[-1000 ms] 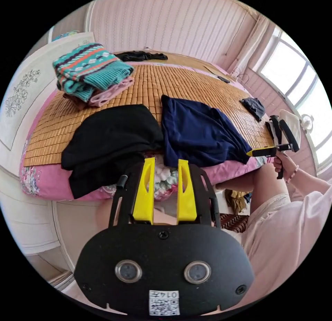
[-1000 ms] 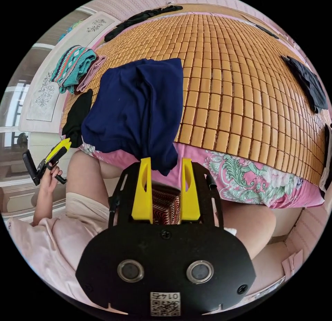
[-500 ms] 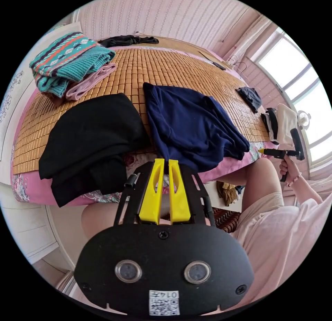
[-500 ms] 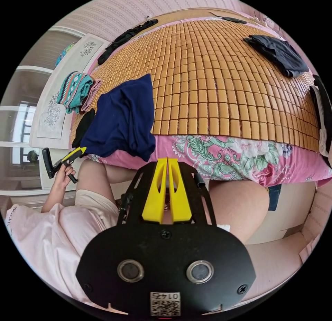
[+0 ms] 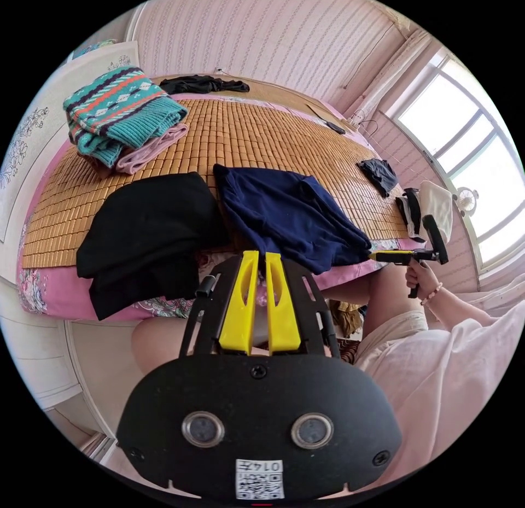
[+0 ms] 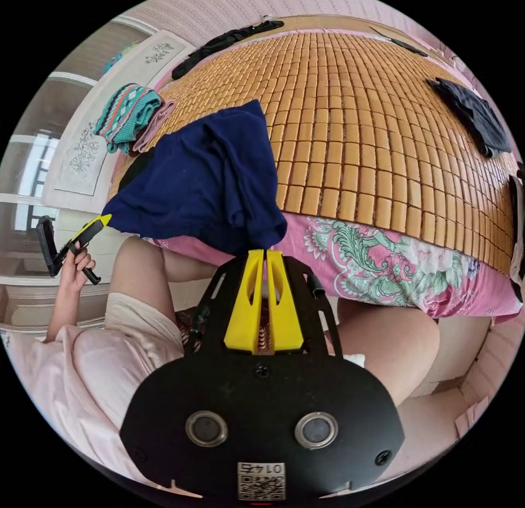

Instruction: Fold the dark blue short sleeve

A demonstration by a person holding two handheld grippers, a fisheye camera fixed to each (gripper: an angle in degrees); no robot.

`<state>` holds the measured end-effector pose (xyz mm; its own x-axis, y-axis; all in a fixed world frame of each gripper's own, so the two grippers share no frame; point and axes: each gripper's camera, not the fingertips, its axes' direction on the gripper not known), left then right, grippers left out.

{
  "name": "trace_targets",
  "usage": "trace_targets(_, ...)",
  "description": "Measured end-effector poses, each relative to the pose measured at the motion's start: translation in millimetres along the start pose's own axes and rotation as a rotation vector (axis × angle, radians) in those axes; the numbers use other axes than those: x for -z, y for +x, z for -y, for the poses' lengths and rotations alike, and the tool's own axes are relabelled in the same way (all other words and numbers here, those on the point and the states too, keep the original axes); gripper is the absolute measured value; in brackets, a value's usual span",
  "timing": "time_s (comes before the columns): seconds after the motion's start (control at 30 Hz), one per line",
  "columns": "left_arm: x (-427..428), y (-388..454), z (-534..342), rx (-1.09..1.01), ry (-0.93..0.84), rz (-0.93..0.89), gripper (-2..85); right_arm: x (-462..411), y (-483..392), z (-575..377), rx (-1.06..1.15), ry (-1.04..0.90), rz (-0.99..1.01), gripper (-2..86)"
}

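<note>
A: The dark blue short sleeve (image 6: 208,180), how do the grippers stand to it?

B: Right gripper (image 6: 265,255) is clenched, jaws together on nothing, tips just beside its hanging corner. Left gripper (image 5: 257,256) likewise clenched and empty, just short of its near hem. It lies rumpled at the bed's near edge, partly overhanging.

A: Handling?

B: Likely light, limp, wrinkly; I'd pinch hem corners. A black garment (image 5: 147,229) crowds one side; open bamboo mat (image 6: 372,125) beyond gives room.
</note>
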<state>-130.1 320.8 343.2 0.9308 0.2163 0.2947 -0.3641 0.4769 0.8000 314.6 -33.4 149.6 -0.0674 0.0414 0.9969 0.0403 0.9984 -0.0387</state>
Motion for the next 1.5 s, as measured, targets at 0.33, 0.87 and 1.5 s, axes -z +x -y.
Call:
trace_targets(0.33,96.6,27.4,-42.2,-0.010,0.134,-0.167,-0.5,94.1,55.7,-87.7,-0.036,0.300,0.253,0.1)
trace_targets(0.87,376.0,67.9,-79.1,-0.197,0.722,-0.490,-0.9,292.1,70.1,-217.9,0.269,0.923,0.515,0.0)
trace_targets(1.5,552.3,161.7,-92.9,-0.599,1.006,-0.241,-0.9,441.1,29.6,-292.9,0.696,1.207,0.635,-0.2)
